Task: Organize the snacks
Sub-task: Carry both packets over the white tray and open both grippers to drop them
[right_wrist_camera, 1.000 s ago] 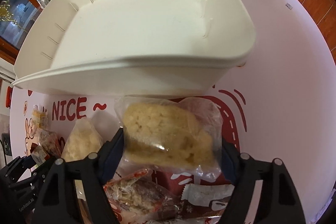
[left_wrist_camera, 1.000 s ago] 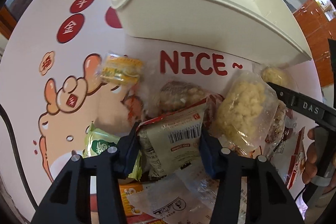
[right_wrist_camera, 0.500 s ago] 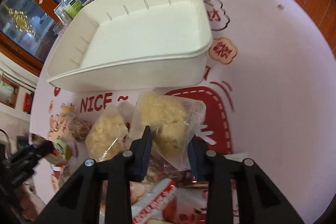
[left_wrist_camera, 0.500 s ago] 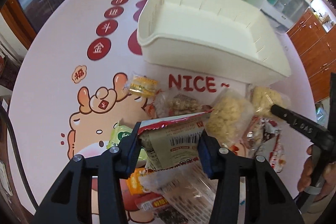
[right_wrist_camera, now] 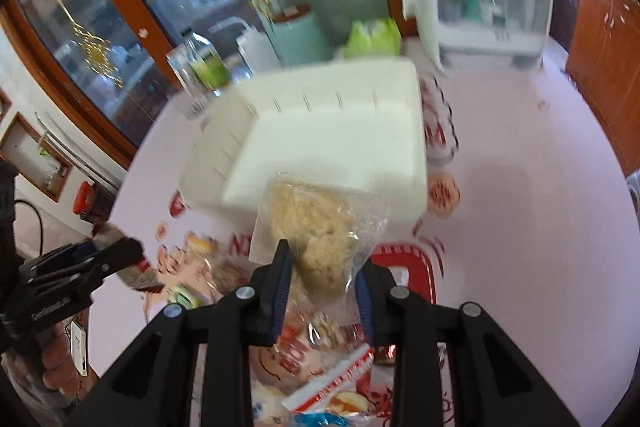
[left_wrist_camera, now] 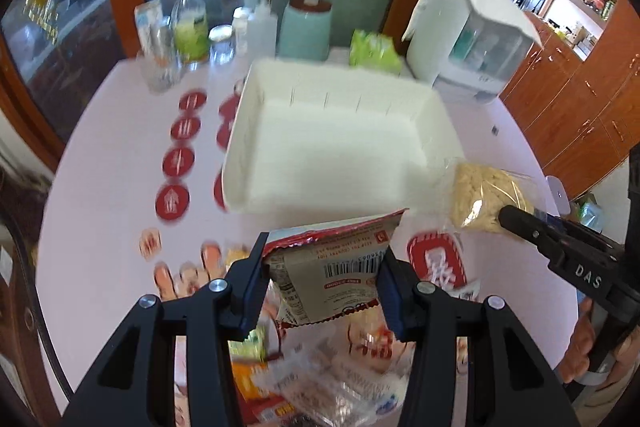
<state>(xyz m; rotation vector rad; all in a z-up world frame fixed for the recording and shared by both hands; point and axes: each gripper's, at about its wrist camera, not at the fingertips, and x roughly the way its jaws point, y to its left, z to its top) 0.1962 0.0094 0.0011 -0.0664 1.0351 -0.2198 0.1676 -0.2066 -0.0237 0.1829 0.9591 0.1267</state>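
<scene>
Hoisting both packets clear of the pile: left gripper (left_wrist_camera: 322,285) jaws clamped on the barcode packet (left_wrist_camera: 332,267), right gripper (right_wrist_camera: 322,285) jaws on the crumbly clear bag (right_wrist_camera: 316,235). Best carry each over the white bin (left_wrist_camera: 336,135) rim before loosening.

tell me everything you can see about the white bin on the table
The white bin is a rectangular, open-topped tub that looks like matte plastic, with a rolled rim and thin vertical slots along its inner walls. It stands upright on the pink printed table, beyond the snack pile, with bottles and a mint canister behind it. Its inside looks empty. Neither held snack is in it yet, and nothing but the table appears to touch it. The image is motion-blurred, so finer detail is unclear.
</scene>
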